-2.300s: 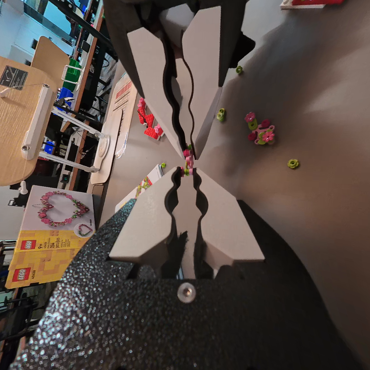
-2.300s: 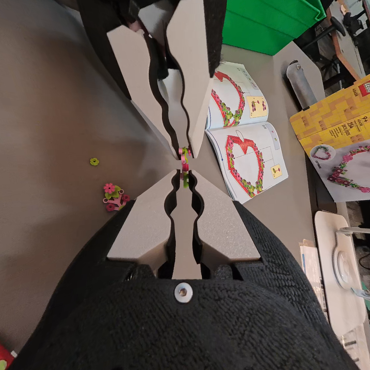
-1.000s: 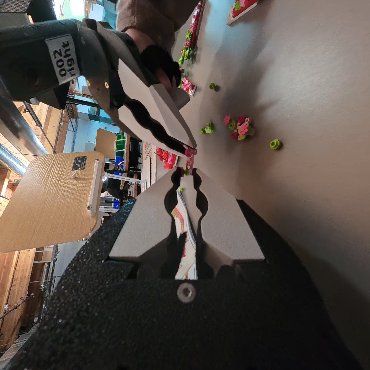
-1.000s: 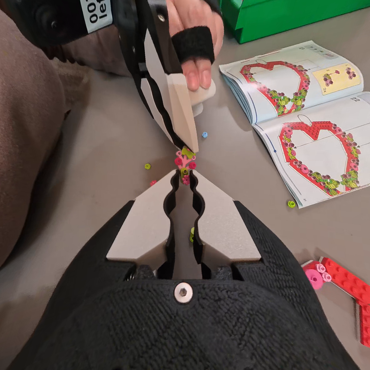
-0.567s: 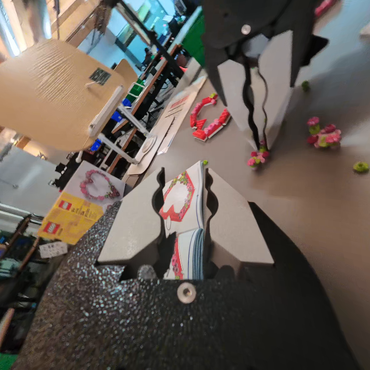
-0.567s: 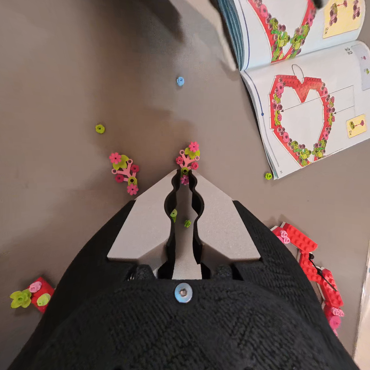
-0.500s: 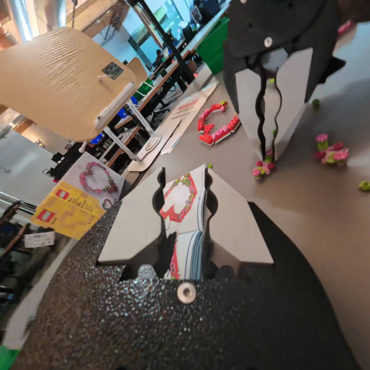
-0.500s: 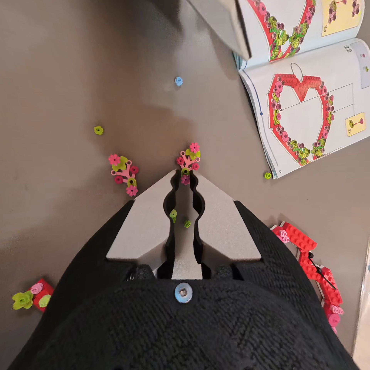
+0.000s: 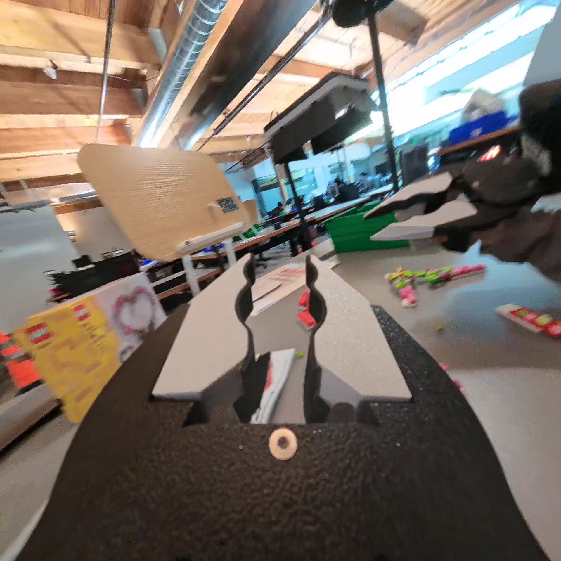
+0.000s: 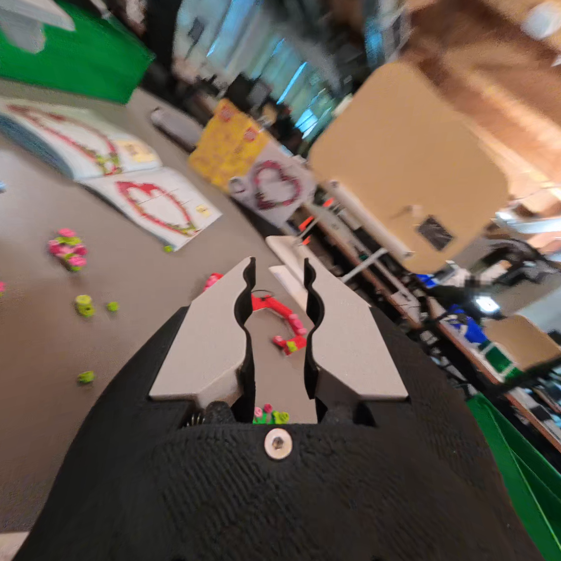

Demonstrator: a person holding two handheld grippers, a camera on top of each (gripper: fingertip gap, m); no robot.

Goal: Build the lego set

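My left gripper (image 9: 279,258) is open and empty, raised above the grey table (image 9: 485,364). My right gripper (image 10: 278,260) is open and empty too; in the left wrist view it (image 9: 368,227) hovers at the upper right. A red heart-frame section (image 10: 273,306) lies past the right fingertips, and it also shows in the left wrist view (image 9: 303,309). A pink and lime flower sprig (image 10: 68,249) lies on the table to the left. A strip of green and pink flowers (image 9: 425,274) and a red strip with flowers (image 9: 531,318) lie to the right.
An open instruction booklet (image 10: 151,200) lies at the left. A yellow set box (image 10: 243,151) stands at the table's far edge. Green bins (image 10: 76,60) (image 9: 355,233) sit at the back. Loose lime pieces (image 10: 85,305) are scattered about. Both views are motion-blurred. Tip to tip, the grippers are about 20 cm apart.
Both grippers have let go of the flower sprig, opened, and swung up and away from the table. The sprig now lies on the table.
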